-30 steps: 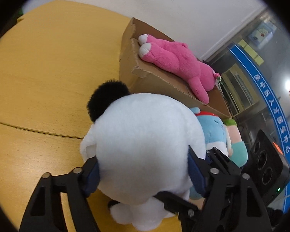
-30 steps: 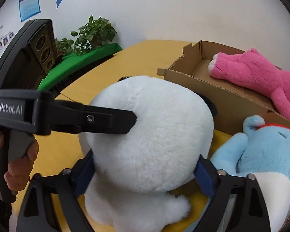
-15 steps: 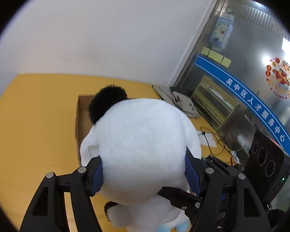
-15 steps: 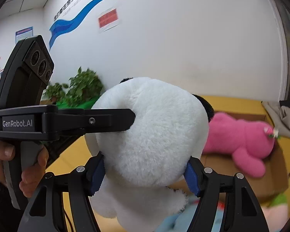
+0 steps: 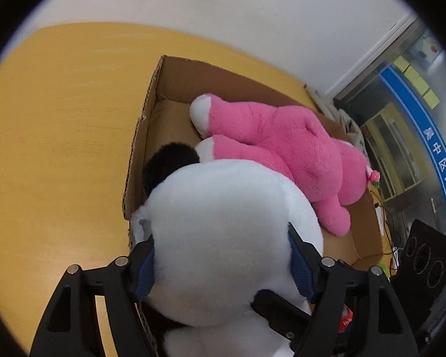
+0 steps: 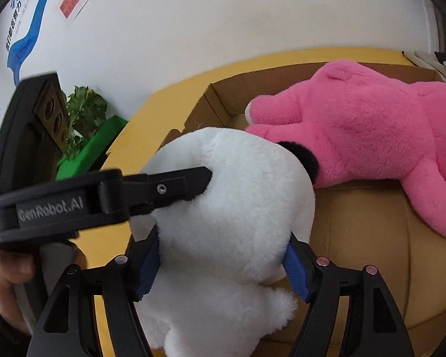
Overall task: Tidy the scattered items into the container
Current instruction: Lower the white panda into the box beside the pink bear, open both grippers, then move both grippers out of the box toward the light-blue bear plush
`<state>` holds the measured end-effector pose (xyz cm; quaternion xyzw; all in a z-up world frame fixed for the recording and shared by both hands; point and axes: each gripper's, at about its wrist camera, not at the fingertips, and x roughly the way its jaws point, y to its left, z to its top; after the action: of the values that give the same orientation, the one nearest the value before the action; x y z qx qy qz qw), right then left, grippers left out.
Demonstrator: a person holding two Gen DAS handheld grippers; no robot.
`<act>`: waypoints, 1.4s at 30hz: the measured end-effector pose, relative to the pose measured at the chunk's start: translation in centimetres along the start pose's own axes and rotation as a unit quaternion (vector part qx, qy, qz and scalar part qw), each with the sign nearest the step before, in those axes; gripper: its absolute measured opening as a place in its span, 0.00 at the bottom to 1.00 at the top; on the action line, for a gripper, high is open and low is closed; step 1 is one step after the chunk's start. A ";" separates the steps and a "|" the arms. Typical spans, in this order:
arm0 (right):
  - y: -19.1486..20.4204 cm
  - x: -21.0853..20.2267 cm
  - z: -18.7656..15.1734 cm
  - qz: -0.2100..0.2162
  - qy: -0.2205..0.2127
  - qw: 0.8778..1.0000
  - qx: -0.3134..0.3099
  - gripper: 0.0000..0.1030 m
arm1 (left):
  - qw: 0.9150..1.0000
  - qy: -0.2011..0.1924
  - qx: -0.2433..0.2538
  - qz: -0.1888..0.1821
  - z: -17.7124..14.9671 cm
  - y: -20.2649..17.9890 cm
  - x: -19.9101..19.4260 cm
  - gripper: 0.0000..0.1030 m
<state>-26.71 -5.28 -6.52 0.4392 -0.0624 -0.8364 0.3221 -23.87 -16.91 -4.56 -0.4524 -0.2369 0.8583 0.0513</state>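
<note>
left view: the left gripper [image 5: 220, 263] is clamped on the white plush [image 5: 223, 238], held over the near corner of the box [image 5: 142, 136]; the pink plush [image 5: 282, 148] ahead already lies inside. a second ago the box stood farther ahead. its jaws have just widened, pads still pressing. right view: the right gripper [image 6: 223, 263] also clamps the white plush; release remains, and the blue plush seen earlier is out of view.

Both grippers angled downward, each clamped on the white plush panda [image 5: 223, 238] from opposite sides. Left gripper [image 5: 221, 263]: blue pads [image 5: 298, 269] pressed into the fur, jaws wide, just opened a little further. Right gripper [image 6: 223, 267]: pads likewise sunk in the fur, jaws just widened slightly. Person's hand [image 6: 6, 279] wraps the left gripper's handle, seen at the right wrist view's lower-left edge.
</note>
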 end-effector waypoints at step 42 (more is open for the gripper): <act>-2.1 -25.5 -9.1 -0.139 -0.097 0.979 -0.112 1.00 | 0.977 -0.134 0.079 0.145 -17.9 -12.4 -15.1 0.86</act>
<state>-10.25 13.11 4.83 0.3212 0.0626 -0.9132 0.2426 -2.28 -4.12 3.82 -0.3571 -0.1052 0.9255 -0.0700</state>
